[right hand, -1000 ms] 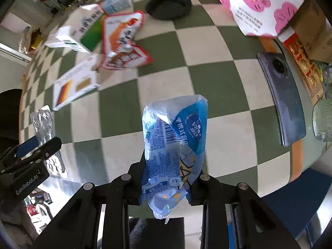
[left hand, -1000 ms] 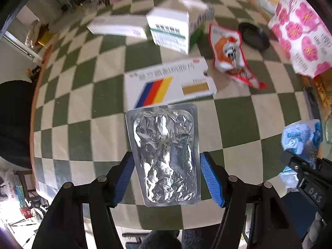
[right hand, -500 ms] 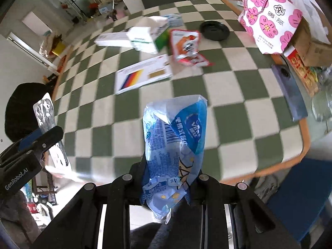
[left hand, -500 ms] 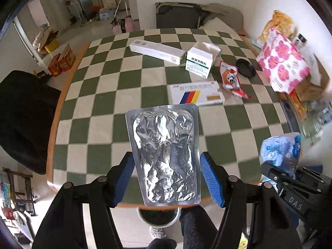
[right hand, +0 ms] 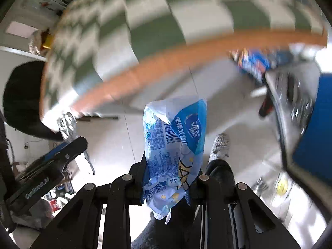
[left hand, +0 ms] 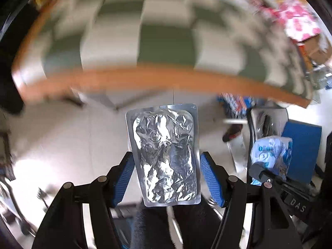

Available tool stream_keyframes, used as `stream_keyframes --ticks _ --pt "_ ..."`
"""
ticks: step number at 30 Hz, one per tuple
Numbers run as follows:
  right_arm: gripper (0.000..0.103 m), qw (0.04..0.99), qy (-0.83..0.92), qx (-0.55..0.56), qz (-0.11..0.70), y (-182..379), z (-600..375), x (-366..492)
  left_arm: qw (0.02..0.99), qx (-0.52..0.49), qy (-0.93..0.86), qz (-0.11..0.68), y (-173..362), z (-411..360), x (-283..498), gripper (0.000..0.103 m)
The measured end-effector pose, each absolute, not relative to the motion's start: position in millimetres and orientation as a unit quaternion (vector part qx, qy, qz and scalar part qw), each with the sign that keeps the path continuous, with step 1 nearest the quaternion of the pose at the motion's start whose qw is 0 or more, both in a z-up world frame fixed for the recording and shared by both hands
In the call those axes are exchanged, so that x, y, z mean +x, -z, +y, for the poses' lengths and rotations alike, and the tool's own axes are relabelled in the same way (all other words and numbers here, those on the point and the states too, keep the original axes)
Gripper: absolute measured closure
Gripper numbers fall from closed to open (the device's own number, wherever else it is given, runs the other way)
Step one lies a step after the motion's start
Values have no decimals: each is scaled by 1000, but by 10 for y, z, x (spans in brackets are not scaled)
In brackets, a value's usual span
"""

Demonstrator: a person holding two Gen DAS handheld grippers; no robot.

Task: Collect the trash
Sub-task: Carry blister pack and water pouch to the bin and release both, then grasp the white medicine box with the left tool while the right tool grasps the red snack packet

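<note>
The foil blister pack [left hand: 166,157] stands upright between the blue pads [left hand: 124,176] of the left claw [left hand: 166,176], its lower half clamped from both long edges and its upper half sticking out past the fingertips. The foil face is crinkled and turned to the camera. The left claw holds it at a middling width, set by the pack itself.

The blue and white wrapper [right hand: 176,145] is pinched in the right claw [right hand: 166,178], whose black fingers are closed down tight on its lower part. Most of the wrapper rises above the fingertips, and a crumpled tail hangs out below them (the print on it is too small to read).

Both pieces of trash are off the table [left hand: 145,81] and on the near side of its orange rim, over a pale floor [left hand: 72,145]. The table's green and white checked top is smeared by blur in both views. From the left wrist, the right claw and its wrapper show low at the right, below the table's rim; from the right wrist, the left claw and a sliver of its foil pack show at the left, also below the rim.

A dark trouser leg [right hand: 220,174] and a grey slipper [right hand: 220,147] of the person lie under the right claw, just right of the wrapper. A blue panel [left hand: 300,145] stands at the right, below the table's edge.
</note>
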State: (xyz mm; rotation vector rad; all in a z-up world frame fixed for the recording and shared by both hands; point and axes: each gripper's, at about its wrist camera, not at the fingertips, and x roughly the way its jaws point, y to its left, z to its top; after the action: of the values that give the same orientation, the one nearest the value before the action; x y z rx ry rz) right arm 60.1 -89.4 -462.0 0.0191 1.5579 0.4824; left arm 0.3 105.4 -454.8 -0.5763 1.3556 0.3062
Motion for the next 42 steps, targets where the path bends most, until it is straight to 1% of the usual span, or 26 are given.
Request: stream_keyframes --ticks 2,8,9,10,11,12,13,14,15,16,18,19,20,23,27,31,37,42 --pt "75 671 -204 20 712 5042 -904 556 701 -301 -134 632 5095 1158 -27 41" --pt "72 633 -186 65 749 6394 -880 593 641 -365 -128 663 6486 1369 54 40" --pt "72 624 -187 72 755 6620 -863 608 635 -374 -127 664 6651 1386 63 39" --pt "70 614 -186 82 763 6900 -847 621 628 -382 -127 666 6847 1412 77 35" --pt "64 606 -186 90 768 7094 -832 637 625 -383 -134 667 7014 1439 88 31" --pt "58 597 -189 96 774 7294 -819 645 626 -383 -141 665 7127 1460 84 18" --pt "55 588 -193 98 779 7533 -794 646 627 -383 -148 662 7234 1475 63 6" --pt "45 586 -194 95 781 7671 -781 651 626 -381 -157 662 7367 1495 53 2" --pt "33 585 -194 92 782 7810 -771 650 625 -379 -164 662 7428 1505 29 2" --pt "27 584 -194 84 783 7945 -761 645 626 -375 -172 662 7500 1512 20 2" --pt "8 587 -193 59 784 8140 -740 670 637 -355 -191 657 7590 1530 -6 2" --pt "5 591 -189 36 783 8210 -707 667 642 -340 -204 656 7609 1532 -27 2" --pt "3 599 -187 9 779 8252 -684 659 650 -315 -220 656 7626 1512 -39 2" --pt "2 621 -181 -70 759 8229 -601 598 656 -265 -242 664 7636 1486 -100 2" --pt "2 637 -175 -127 739 8123 -547 528 652 -256 -240 672 7539 1438 -187 2" --pt "2 651 -171 -150 724 7892 -575 499 653 -239 -244 676 7338 1375 -258 2" --pt "2 665 -175 -157 709 7345 -628 436 662 -226 -243 673 6925 1287 -360 2" --pt "2 675 -186 -160 696 6818 -682 359 672 -213 -244 666 6463 1177 -453 2"
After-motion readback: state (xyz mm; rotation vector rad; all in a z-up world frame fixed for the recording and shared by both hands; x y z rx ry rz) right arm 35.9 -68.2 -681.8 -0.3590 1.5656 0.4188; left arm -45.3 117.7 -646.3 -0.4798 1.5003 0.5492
